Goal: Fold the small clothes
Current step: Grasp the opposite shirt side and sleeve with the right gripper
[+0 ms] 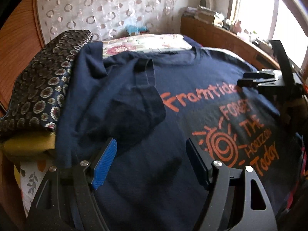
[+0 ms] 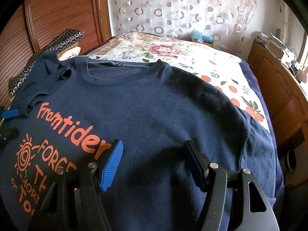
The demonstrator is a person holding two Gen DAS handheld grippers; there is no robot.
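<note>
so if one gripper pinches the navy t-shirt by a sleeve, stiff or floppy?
Likely floppy: the navy t-shirt lies limp, its left sleeve already folded over and creased. Probably light. It may drag across the floral bedspread.

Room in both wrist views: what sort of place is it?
Most likely a bedroom: a navy T-shirt lies spread on a bed with a floral bedspread, beside a patterned pillow and a curtain.
</note>
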